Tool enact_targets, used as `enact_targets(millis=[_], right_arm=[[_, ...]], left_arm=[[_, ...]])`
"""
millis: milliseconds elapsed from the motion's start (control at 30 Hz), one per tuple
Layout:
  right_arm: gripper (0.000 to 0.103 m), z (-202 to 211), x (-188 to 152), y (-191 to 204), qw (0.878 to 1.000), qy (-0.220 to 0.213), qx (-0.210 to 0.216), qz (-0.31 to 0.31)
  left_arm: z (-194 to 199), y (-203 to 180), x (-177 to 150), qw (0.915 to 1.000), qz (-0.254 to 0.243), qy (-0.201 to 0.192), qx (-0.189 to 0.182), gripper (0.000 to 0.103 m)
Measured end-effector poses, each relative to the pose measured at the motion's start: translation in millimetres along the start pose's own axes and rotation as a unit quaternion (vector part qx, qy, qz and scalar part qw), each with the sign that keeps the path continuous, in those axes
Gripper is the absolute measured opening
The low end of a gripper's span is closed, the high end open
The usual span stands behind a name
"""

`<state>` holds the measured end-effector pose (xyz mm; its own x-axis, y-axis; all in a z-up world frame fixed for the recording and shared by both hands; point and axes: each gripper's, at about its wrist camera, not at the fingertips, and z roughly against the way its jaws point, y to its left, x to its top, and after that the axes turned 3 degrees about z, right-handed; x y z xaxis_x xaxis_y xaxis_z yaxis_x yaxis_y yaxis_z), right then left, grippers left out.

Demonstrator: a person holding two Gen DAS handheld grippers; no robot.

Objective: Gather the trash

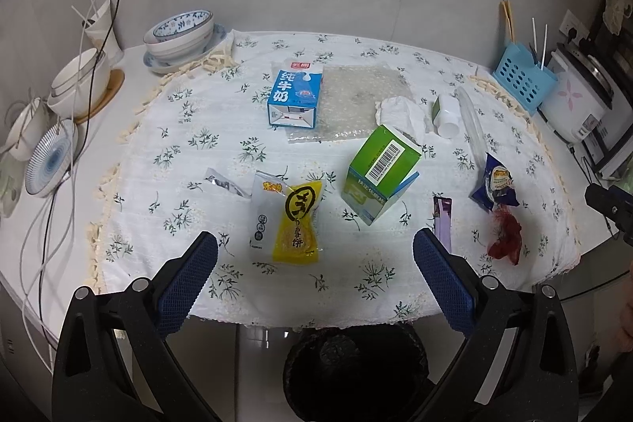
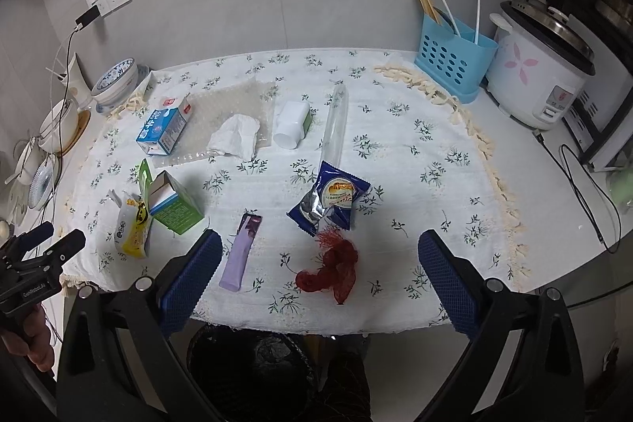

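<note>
Left wrist view: left gripper (image 1: 314,256) was spread wide, nothing between its pads, hovering over the near table edge. Trash was scattered across the floral tablecloth (image 1: 190,153): yellow snack wrapper (image 1: 294,220) just beyond the fingertips, green carton (image 1: 379,173) tipped on its side right of it, blue milk carton (image 1: 294,97) further back lying on a bubble-wrap sheet (image 1: 356,97), crumpled tissue (image 1: 399,109), white cup (image 1: 445,115) on its side, blue snack bag (image 1: 496,184), red mesh net (image 1: 504,236) near right. Black bin (image 1: 352,366) sat on the floor directly below the table edge, probably so items could be dropped straight off the edge. The purple sachet (image 1: 443,220) was half hidden behind the right finger. Bin contents too dark to read. A small torn foil scrap (image 1: 223,182) sat left of the wrapper; print unreadable.

Right wrist view: right gripper (image 2: 316,271) was likewise released and empty, framing the red mesh net (image 2: 332,269) and purple sachet (image 2: 241,252), likely first picks. Blue snack bag (image 2: 330,200) lay just beyond the net, with a clear plastic tube (image 2: 336,117) further back. Left gripper (image 2: 39,256) showed at the left edge, mostly cut off. Only the bin (image 2: 253,370) rim was visible, partly blocked by something dark I couldn't make out. Nothing collected yet, judging by the layout.
</note>
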<state>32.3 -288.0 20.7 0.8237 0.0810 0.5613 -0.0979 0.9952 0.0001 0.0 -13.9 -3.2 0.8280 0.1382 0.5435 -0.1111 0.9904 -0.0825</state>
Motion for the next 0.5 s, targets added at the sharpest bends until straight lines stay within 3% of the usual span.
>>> enact_targets(millis=[500], right_arm=[[0.095, 4.5, 0.2, -2.4, 1.000, -0.001, -0.002, 0.002]], left_arm=[[1.3, -5.0, 1.4, 1.0000, 0.000, 0.004, -0.003, 0.097]])
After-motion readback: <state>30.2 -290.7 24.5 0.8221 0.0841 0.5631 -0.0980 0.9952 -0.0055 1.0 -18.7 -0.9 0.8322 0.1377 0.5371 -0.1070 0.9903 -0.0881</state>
